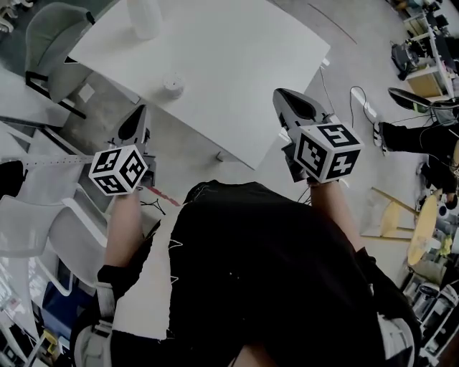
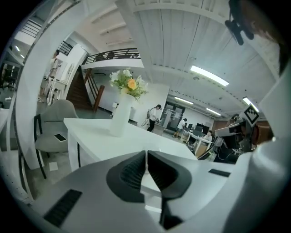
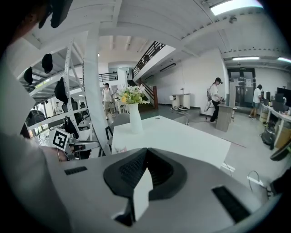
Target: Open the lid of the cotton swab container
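The cotton swab container (image 1: 173, 84) is a small round white tub with its lid on, standing near the near-left edge of the white table (image 1: 237, 64). In the right gripper view it shows as a small pale tub (image 3: 121, 149) at the table's near corner. My left gripper (image 1: 140, 111) hovers off the table's edge, below and left of the container, jaws shut on nothing (image 2: 145, 154). My right gripper (image 1: 285, 94) hangs over the table's near-right edge, well right of the container, also shut and empty (image 3: 146, 157). Neither gripper touches the container.
A tall white vase (image 1: 144, 18) with flowers (image 2: 128, 84) stands at the table's far left. A grey chair (image 1: 54, 36) with a phone (image 2: 60, 137) on its seat sits beside the table. White chairs (image 1: 43, 215) are at my left; cables and desks (image 1: 423, 64) at the right.
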Tool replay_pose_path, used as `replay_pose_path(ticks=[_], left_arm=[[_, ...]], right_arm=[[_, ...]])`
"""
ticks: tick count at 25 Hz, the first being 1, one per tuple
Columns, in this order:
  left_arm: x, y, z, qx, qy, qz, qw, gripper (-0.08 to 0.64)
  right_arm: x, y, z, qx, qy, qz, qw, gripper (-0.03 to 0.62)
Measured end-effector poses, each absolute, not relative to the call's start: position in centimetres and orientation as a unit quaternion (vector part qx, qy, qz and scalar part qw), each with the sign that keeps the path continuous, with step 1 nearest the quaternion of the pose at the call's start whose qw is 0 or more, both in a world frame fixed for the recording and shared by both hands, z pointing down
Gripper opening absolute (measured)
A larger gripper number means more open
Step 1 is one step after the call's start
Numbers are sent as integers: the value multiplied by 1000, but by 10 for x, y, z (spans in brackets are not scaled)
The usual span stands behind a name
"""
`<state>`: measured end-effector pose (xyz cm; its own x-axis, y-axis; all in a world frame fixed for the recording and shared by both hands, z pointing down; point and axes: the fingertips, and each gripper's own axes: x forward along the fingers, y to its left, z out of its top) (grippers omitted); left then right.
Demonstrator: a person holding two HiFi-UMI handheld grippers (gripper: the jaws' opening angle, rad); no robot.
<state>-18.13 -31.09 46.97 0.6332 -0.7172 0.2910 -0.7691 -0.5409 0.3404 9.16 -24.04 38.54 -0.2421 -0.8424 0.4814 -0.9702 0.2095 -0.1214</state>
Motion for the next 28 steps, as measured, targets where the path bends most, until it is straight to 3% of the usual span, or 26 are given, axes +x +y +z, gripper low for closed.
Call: replay_pose_path(ticks=[12,16,28], left_arm=[[-152,-326,515,896,-371,129,206,183],[-141,-328,522,902,-354,144,200,276],[-109,-343,531,896,-362,203,156,291]], right_arm=[[134,-218,405,638,-713,227,182,5],[143,-211,408,648,-700,235,186,5],[154,-195,414,658,-685,245,191,5]])
